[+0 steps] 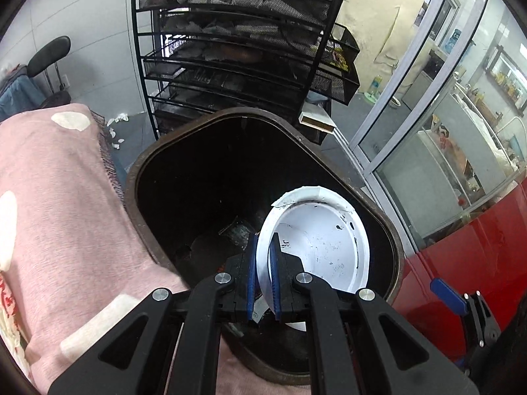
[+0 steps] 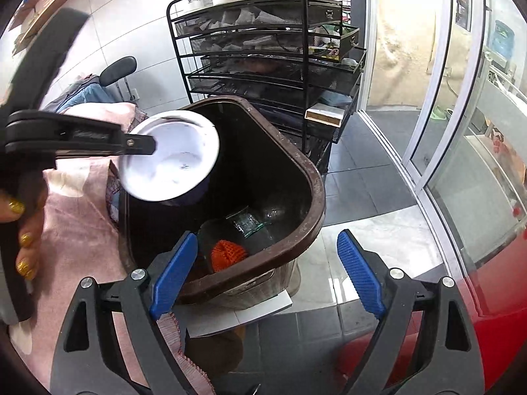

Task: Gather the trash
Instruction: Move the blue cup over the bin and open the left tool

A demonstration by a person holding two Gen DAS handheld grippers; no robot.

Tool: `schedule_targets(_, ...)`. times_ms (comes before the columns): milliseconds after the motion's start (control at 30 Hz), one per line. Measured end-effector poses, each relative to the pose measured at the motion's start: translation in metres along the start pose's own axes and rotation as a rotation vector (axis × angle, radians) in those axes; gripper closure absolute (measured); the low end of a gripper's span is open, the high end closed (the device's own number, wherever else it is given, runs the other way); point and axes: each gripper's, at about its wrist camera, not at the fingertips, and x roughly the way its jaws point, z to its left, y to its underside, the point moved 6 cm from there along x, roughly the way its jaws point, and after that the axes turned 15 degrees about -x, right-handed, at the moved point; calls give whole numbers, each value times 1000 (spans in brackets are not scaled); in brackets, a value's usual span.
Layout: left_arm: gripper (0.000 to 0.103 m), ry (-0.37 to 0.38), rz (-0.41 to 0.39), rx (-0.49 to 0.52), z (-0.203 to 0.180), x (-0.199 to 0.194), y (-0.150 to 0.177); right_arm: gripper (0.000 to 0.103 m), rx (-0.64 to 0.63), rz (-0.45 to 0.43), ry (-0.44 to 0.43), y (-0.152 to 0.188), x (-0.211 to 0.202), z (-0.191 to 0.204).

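Two grippers, one bin, one piece of trash in hand; we list them in turn.

Item: our left gripper (image 1: 263, 263), black frame with blue ribbed pads, clamped tight on the rim of a round white paper cup (image 1: 316, 240). One pad sits inside the cup's wall, the other outside. The cup's open mouth faces the left wrist camera, dark specks on its white interior. In the right wrist view the same cup (image 2: 171, 158) hangs tilted over the near left corner of the bin's opening, dark blue on its outer side, above the rim and not resting on anything.

Item: dark brown plastic waste bin (image 1: 395, 250), rounded-square mouth, standing on the floor against a pink blanket with white patches (image 1: 59, 204). Contents we can see: an orange ribbed object (image 2: 227, 253) and a crumpled clear wrapper (image 2: 247, 223) near the bottom.

Item: our right gripper (image 2: 266, 273), jaws spread wide with nothing between them, held over the near rim of the bin.

Item: a hand (image 2: 23, 230) with gold-glitter nails, gripping the left tool's handle.

Item: black wire shelving rack (image 1: 237, 49), several tiers, behind the bin.
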Motion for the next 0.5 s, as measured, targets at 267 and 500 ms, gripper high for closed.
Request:
schedule_targets(267, 26, -13, -49, 4, 2, -7, -2, 17, -3, 3, -4, 3, -2, 0)
schedule_targets(500, 16, -22, -123, 8, 6, -32, -2, 17, -14, 4, -14, 3, -1, 5)
